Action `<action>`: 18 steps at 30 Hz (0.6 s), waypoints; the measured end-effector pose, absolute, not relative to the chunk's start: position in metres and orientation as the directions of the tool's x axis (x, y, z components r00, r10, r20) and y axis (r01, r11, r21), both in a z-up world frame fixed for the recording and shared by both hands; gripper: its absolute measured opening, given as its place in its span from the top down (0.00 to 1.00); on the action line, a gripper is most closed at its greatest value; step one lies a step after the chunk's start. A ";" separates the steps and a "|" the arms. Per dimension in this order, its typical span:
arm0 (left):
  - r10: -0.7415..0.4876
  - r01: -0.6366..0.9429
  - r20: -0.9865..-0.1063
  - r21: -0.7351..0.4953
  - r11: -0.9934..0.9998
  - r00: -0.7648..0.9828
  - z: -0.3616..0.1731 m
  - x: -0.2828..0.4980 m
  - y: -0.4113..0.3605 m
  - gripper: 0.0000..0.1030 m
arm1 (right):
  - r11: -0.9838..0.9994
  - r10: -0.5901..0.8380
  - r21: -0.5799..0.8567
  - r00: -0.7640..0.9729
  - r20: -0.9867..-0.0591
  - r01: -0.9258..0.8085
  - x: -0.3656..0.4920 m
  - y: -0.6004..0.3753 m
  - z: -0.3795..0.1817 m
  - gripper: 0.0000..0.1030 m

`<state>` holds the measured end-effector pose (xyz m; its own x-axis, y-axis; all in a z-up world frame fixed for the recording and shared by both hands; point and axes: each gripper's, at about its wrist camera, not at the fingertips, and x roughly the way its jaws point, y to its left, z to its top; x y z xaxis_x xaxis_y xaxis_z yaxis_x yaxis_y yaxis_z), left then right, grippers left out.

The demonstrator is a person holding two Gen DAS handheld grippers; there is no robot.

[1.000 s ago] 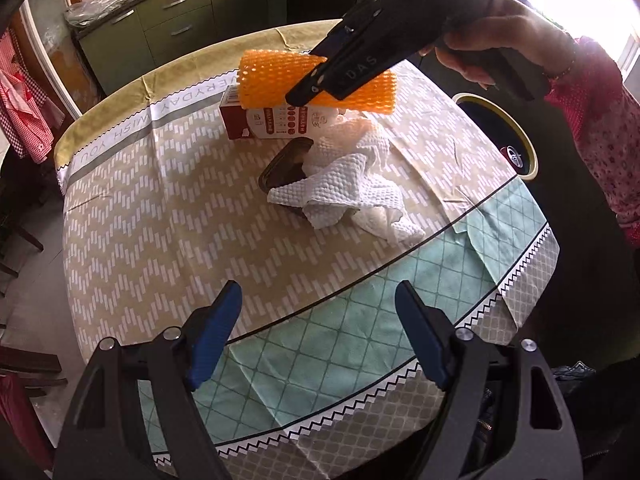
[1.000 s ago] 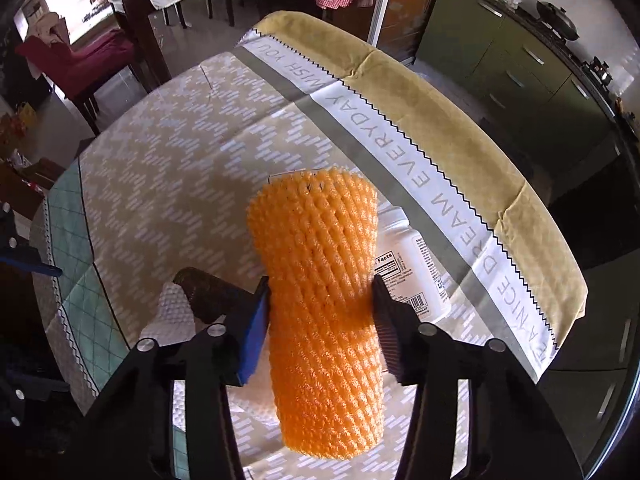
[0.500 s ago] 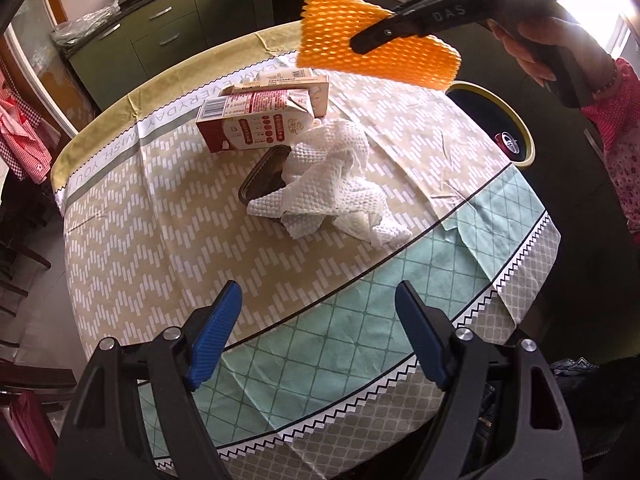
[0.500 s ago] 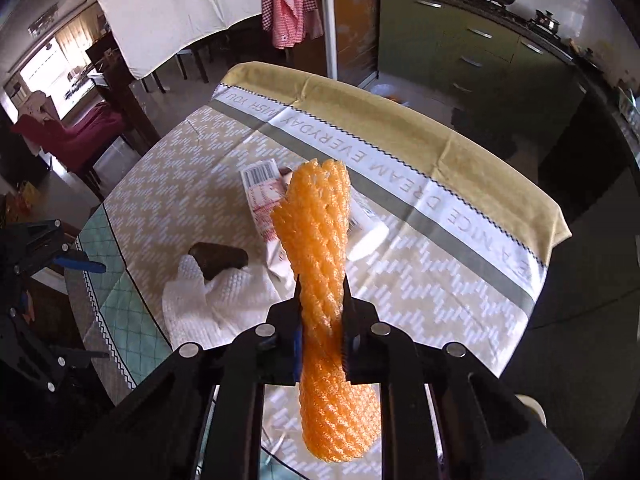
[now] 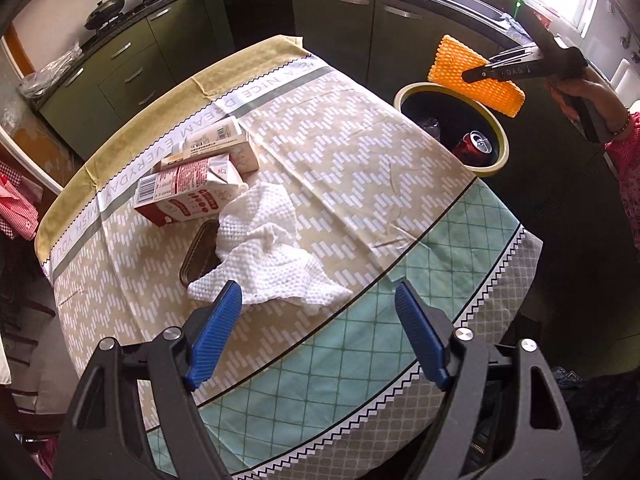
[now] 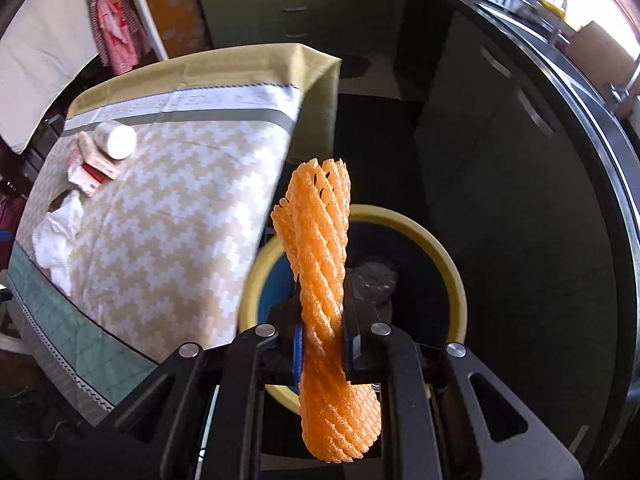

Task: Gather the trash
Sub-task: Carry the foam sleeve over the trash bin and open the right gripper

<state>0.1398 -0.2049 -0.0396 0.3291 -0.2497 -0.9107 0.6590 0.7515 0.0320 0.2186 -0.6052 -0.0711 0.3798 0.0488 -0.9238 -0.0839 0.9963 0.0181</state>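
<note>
R gripper [image 6: 322, 350] clamped on orange foam net [image 6: 324, 264], above yellow-rimmed bin [image 6: 452, 276]. L gripper [image 5: 318, 336] wide, empty, over table [image 5: 360, 184] beside bin.

right tool [image 6: 322, 346] clamped tight on the orange foam net sleeve [image 6: 320, 240], squashed flat at the pinch, one end flaring open above the jaws, other end bulging below; jaws have just been closing on it. sleeve hangs over the yellow-rimmed bin [image 6: 448, 264] beside the desk [image 6: 180, 216], bin interior dark with something crumpled and grey inside, can't tell what. on the desk's patterned cloth, well apart from the bin: white bottle [image 6: 116, 140] lying on its side, red-and-white cartons [image 6: 94, 172] next to it, crumpled white paper towel [image 6: 60, 236] nearer the green border
</note>
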 end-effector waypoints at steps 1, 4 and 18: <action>-0.246 0.661 -0.911 0.038 0.749 0.331 -0.039 0.140 -0.208 0.27 | 0.998 0.042 0.021 0.375 -0.926 -0.061 0.216 -0.617 -0.077 0.86; -0.234 0.666 -0.912 0.054 0.744 0.336 -0.037 0.138 -0.215 0.27 | 1.000 0.019 0.018 0.359 -0.933 -0.005 0.216 -0.645 -0.097 0.82; -0.157 0.575 -0.920 0.085 0.814 0.358 -0.028 0.170 -0.182 0.24 | 0.996 0.023 0.058 0.423 -0.906 0.070 0.205 -0.668 -0.096 0.36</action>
